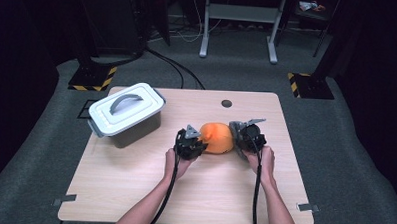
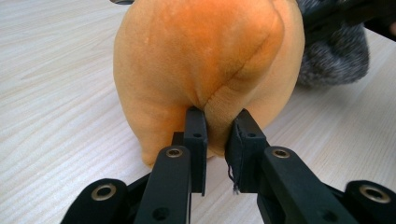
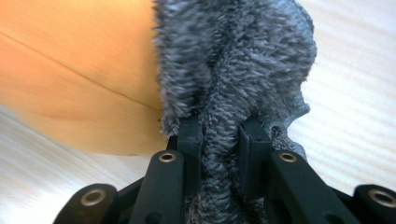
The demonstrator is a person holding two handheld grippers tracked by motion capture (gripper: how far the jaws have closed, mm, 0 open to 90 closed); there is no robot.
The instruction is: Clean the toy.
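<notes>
plush toy (image 1: 217, 137), orange body with a grey fuzzy part (image 3: 233, 60) at its 3 o'clock end, lying near the middle of the wooden table (image 1: 133, 190). left gripper (image 1: 191, 142) at the toy's 9 o'clock side, its fingers (image 2: 195, 135) pinched on a fold of the orange fabric, a narrow gap between them. right gripper (image 1: 243, 136) at the toy's 3 o'clock side, its fingers (image 3: 189, 135) clamped on a tuft of the grey fuzz. one hand behind each gripper, forearms entering from 6 o'clock. grey lidded box (image 1: 127, 114) with a handle on top, toward 10 o'clock on the table, well apart from the toy. small dark round hole (image 1: 227, 103) at 12 o'clock near the far edge.
</notes>
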